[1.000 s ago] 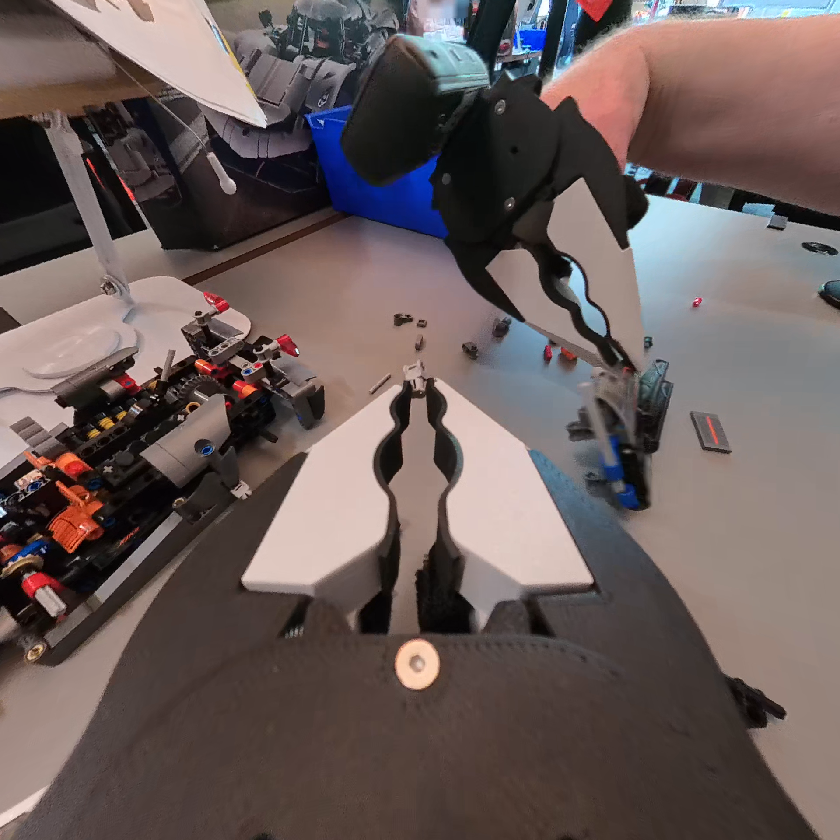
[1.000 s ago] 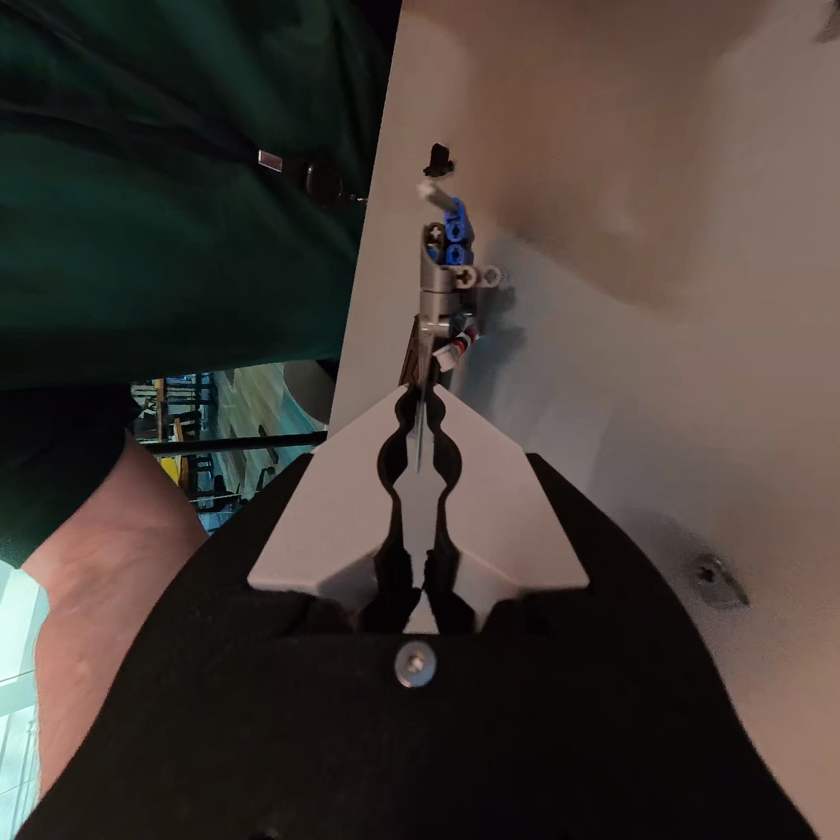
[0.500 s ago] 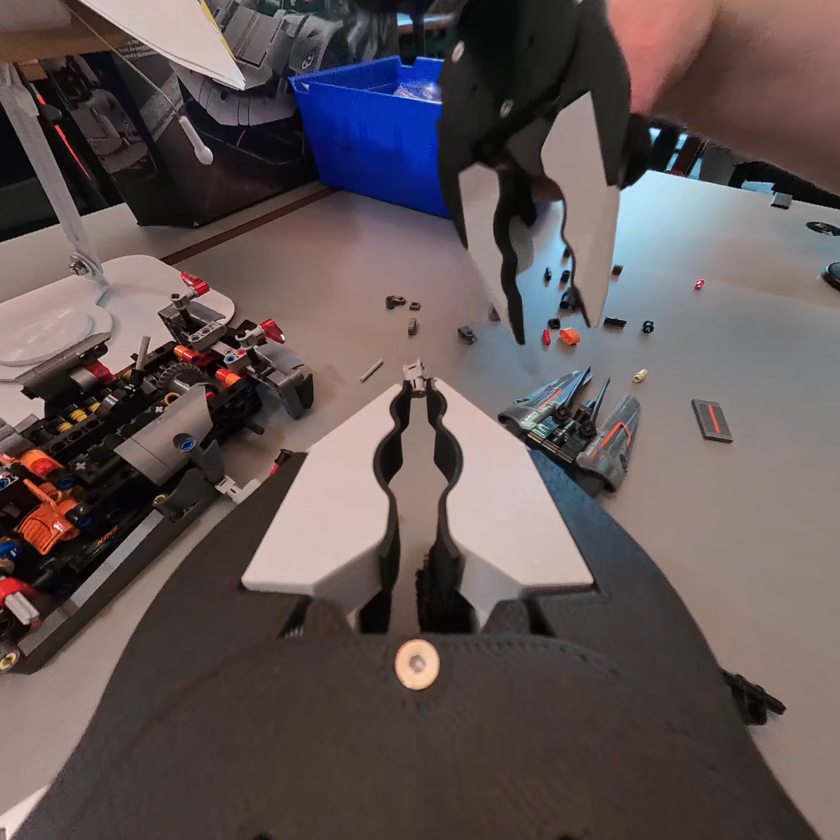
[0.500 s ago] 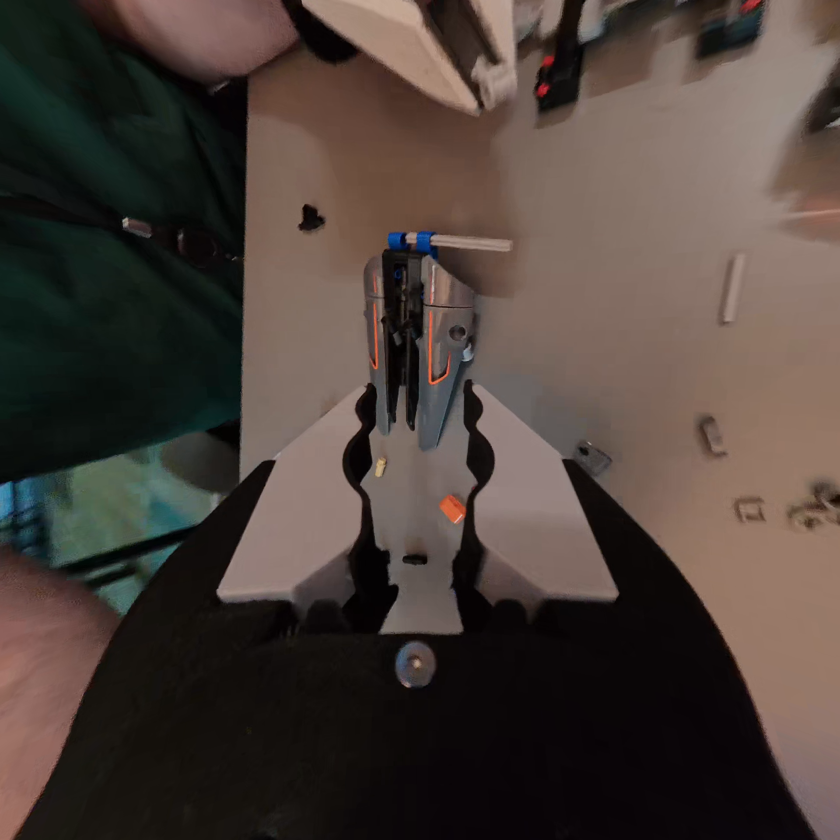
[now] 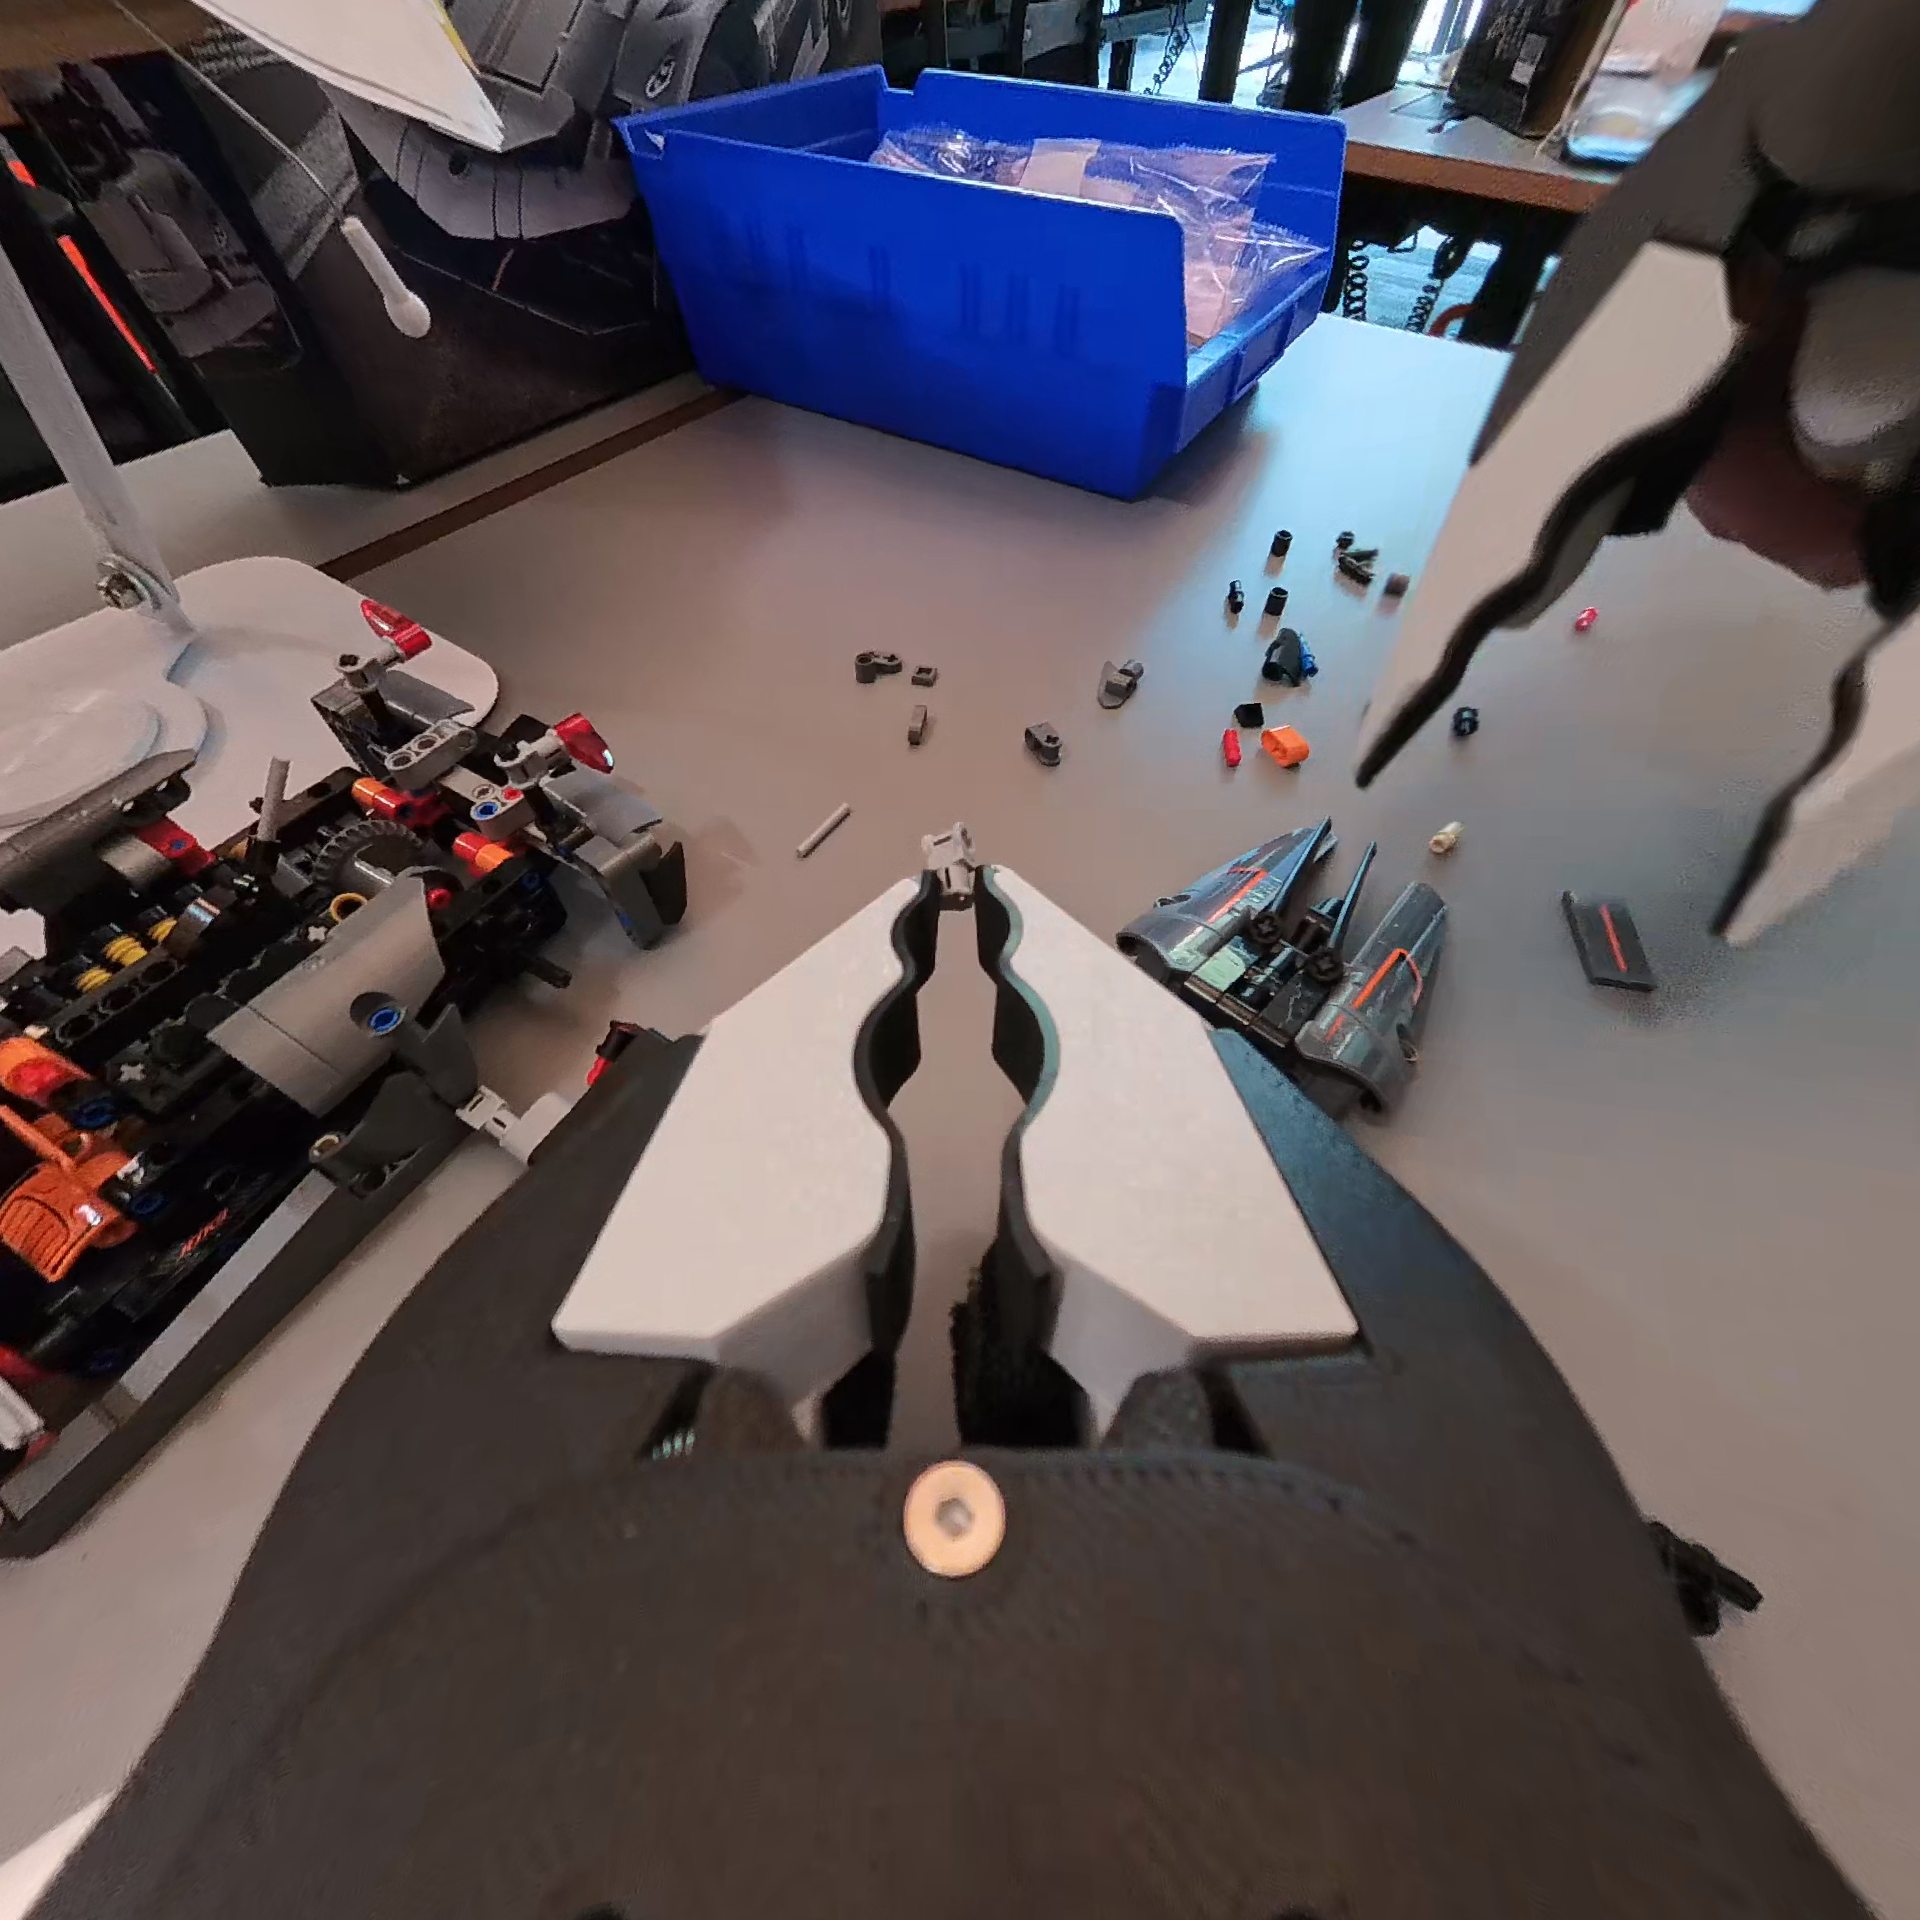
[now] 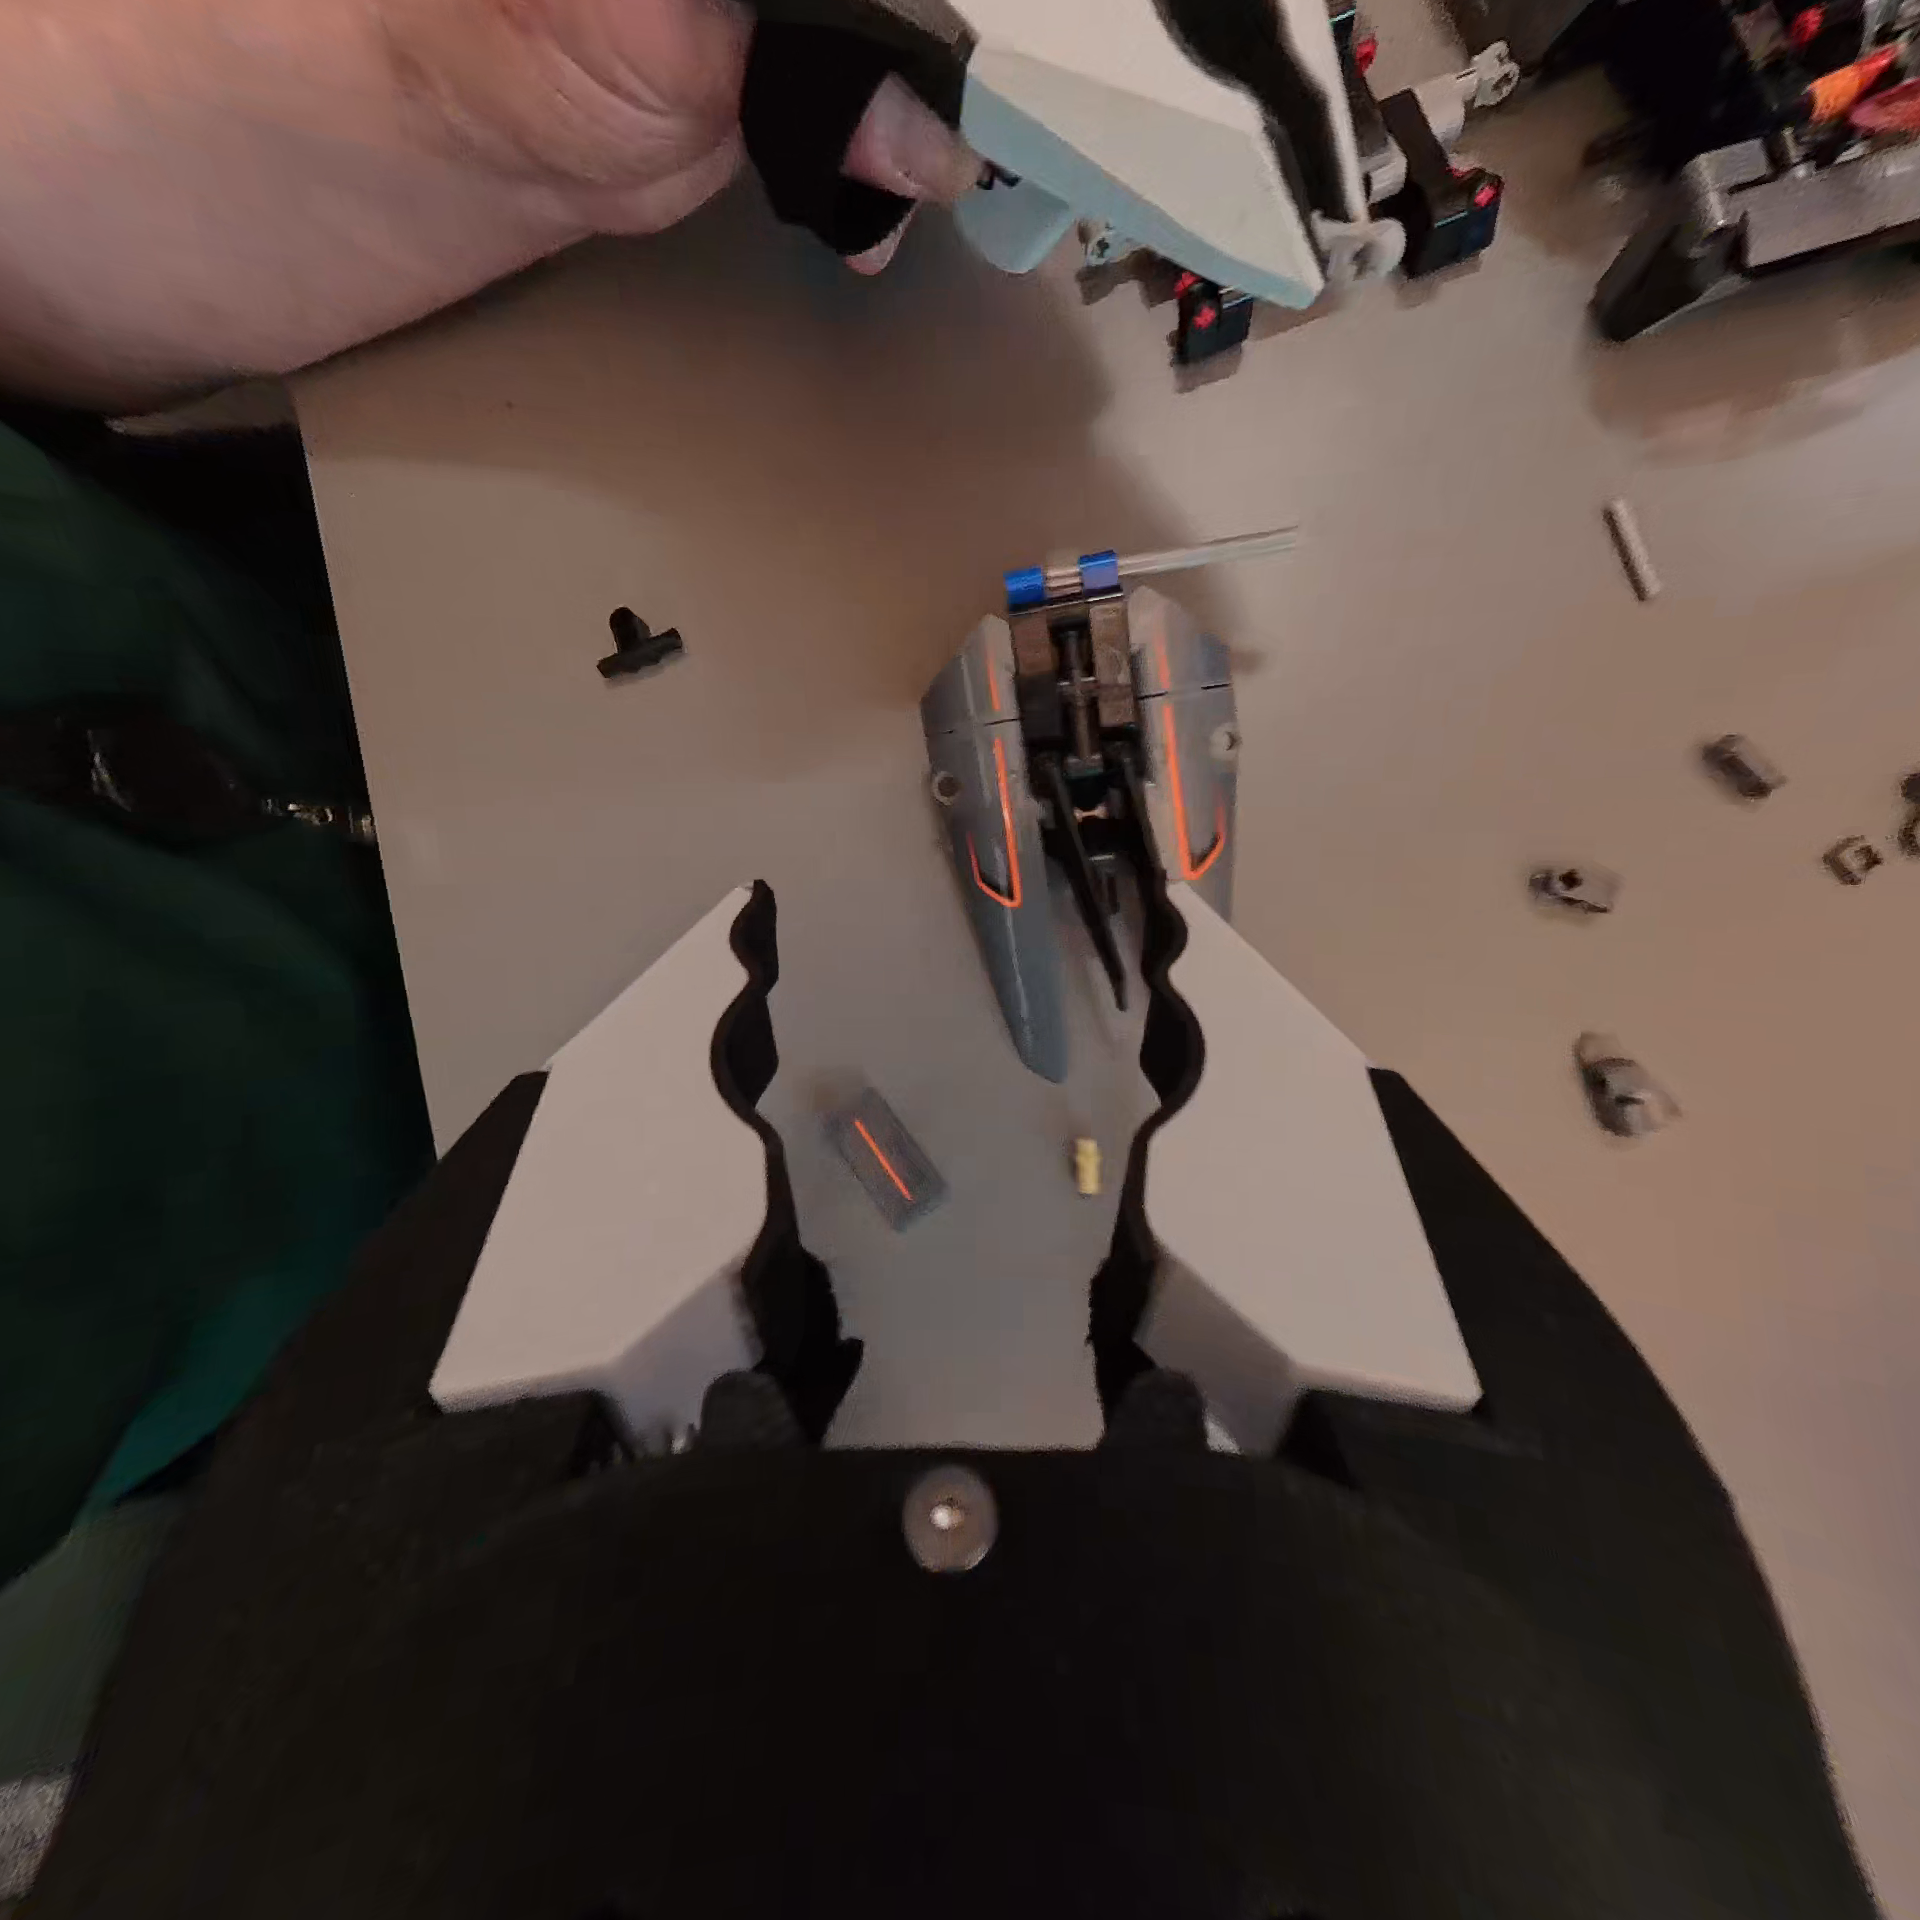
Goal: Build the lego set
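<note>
My left gripper (image 5: 951, 883) is shut on a small grey connector piece (image 5: 948, 847) at its tips, above the table. A grey and black wing sub-assembly with orange stripes (image 5: 1288, 961) lies flat on the table to its right. My right gripper (image 6: 961, 899) is open and empty above the table, with the sub-assembly (image 6: 1081, 790) just beyond its right finger. It shows blurred at the upper right of the left wrist view (image 5: 1543, 854). The partly built car (image 5: 260, 935) stands at the left on a dark base.
A blue bin (image 5: 977, 270) with plastic bags stands at the back. Several loose small pieces (image 5: 1247, 717) lie beyond the sub-assembly. A dark tile with an orange stripe (image 6: 883, 1158) and a tan peg (image 6: 1086, 1164) lie between my right fingers. A black pin (image 6: 636, 649) lies near the table edge. Left tips to right tips: about 12 cm. The partly built car (image 5: 260, 935) lies around 15 cm away from my left fingertips.
My right gripper let go of the wing sub-assembly, which now lies flat on the table. It opened wide and drew back to the right. My left gripper still holds the small grey piece.
</note>
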Action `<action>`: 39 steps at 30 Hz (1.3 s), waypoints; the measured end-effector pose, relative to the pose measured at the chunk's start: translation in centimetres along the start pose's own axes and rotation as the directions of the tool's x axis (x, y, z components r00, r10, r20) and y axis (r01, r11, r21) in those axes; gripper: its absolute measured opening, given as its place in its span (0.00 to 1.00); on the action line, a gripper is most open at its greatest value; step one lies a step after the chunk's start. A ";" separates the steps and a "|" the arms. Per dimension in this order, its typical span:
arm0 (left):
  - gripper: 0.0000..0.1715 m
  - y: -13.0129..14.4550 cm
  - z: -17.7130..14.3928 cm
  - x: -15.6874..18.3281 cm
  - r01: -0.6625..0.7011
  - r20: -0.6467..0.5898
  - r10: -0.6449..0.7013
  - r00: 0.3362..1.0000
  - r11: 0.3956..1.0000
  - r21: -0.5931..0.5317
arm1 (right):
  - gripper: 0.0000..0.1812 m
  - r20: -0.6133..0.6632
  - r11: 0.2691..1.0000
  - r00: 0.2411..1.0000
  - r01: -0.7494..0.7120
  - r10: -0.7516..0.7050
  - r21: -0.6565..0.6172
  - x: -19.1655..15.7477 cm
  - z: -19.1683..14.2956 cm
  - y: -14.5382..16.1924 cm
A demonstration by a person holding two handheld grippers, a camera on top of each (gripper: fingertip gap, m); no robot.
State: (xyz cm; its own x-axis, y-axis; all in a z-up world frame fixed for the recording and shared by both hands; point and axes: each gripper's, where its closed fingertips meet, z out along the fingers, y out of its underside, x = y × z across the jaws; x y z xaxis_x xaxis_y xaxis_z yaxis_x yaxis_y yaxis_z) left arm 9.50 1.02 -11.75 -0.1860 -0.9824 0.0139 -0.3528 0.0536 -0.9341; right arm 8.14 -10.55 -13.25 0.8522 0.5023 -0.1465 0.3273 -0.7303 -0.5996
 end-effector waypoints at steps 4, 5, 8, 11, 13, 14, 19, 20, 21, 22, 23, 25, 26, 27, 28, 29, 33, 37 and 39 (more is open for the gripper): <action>0.03 0.2 0.1 0.2 -0.010 0.000 0.010 1.000 1.000 -0.018 | 0.39 -0.136 1.000 0.991 0.003 -0.002 0.007 1.1 1.3 1.1; 0.03 0.2 0.1 0.2 -0.016 0.004 0.016 1.000 1.000 -0.023 | 0.40 -0.141 1.000 0.990 -0.008 0.007 -0.008 1.3 1.6 1.5; 0.03 0.2 0.1 0.3 -0.019 0.005 0.019 1.000 1.000 -0.025 | 0.38 -0.152 0.999 0.988 0.006 -0.014 -0.052 2.1 2.8 2.4; 0.03 0.2 -0.1 0.1 -0.021 0.012 0.021 1.000 1.000 -0.020 | 0.35 -0.179 0.996 0.982 0.039 -0.053 -0.080 3.2 3.2 2.9; 0.03 0.1 -0.2 0.0 -0.015 0.013 0.015 1.000 1.000 -0.016 | 0.32 -0.168 0.994 0.983 0.066 -0.080 -0.086 3.4 3.0 2.6; 0.03 0.2 -0.2 0.0 -0.012 0.013 0.013 1.000 1.000 -0.015 | 0.32 -0.179 0.990 0.978 0.086 -0.105 -0.110 3.8 2.9 2.8; 0.03 0.2 -0.1 0.0 -0.010 0.008 0.010 1.000 1.000 -0.020 | 0.28 -0.221 0.969 0.954 0.163 -0.202 -0.184 6.6 2.3 3.1; 0.03 0.3 -0.1 0.0 -0.012 0.008 0.012 1.000 1.000 -0.022 | 0.29 -0.230 0.966 0.950 0.170 -0.213 -0.194 7.0 2.1 3.1; 0.03 0.3 -0.1 0.0 -0.014 0.009 0.014 1.000 1.000 -0.025 | 0.30 -0.228 0.968 0.951 0.170 -0.211 -0.187 7.2 1.8 2.9; 0.03 0.4 -0.2 0.0 -0.015 0.009 0.015 1.000 0.999 -0.029 | 0.30 -0.227 0.972 0.953 0.166 -0.202 -0.169 7.3 1.6 2.6; 0.03 0.5 -0.2 -0.1 -0.014 0.009 0.014 1.000 0.999 -0.034 | 0.30 -0.236 0.975 0.952 0.160 -0.194 -0.156 7.4 1.3 2.4; 0.03 0.4 -0.4 -0.1 -0.010 0.004 0.011 1.000 0.999 -0.032 | 0.30 -0.235 0.981 0.955 0.152 -0.178 -0.123 7.0 0.8 2.1; 0.03 0.3 -0.4 -0.1 -0.006 -0.002 0.006 1.000 0.999 -0.031 | 0.31 -0.226 0.984 0.960 0.148 -0.168 -0.101 6.6 0.8 1.9; 0.03 0.2 -0.4 0.0 -0.005 -0.009 0.005 1.000 0.999 -0.033 | 0.31 -0.228 0.985 0.960 0.146 -0.163 -0.091 6.4 0.8 2.0; 0.03 0.2 -0.4 0.0 -0.009 -0.015 0.008 1.000 0.999 -0.041 | 0.31 -0.228 0.986 0.961 0.140 -0.157 -0.090 6.1 0.9 2.1; 0.03 0.3 -0.2 0.1 -0.018 -0.016 0.017 1.000 0.998 -0.056 | 0.31 -0.225 0.987 0.963 0.132 -0.149 -0.088 5.9 1.1 2.3; 0.03 2.3 0.4 -0.5 -0.022 0.021 0.026 0.999 0.983 -0.184 | 0.32 -0.221 0.988 0.965 0.128 -0.143 -0.082 5.7 2.0 2.5; 0.03 3.2 0.7 -0.5 0.009 0.020 -0.005 1.000 0.974 -0.225 | 0.32 -0.217 0.989 0.966 0.129 -0.142 -0.073 5.6 2.8 2.2; 0.03 3.5 0.8 -0.4 0.017 0.019 -0.013 1.000 0.970 -0.243 | 0.33 -0.222 0.989 0.964 0.132 -0.144 -0.067 5.6 3.0 2.0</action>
State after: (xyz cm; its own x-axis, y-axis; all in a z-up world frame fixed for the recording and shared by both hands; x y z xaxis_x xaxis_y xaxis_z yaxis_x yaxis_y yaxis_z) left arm 9.09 1.48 -15.35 -0.1642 -0.9862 0.0195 -0.5683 0.0785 -0.8191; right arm 12.30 -7.82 -17.64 0.8654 0.4865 0.1201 0.4638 -0.6870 -0.5595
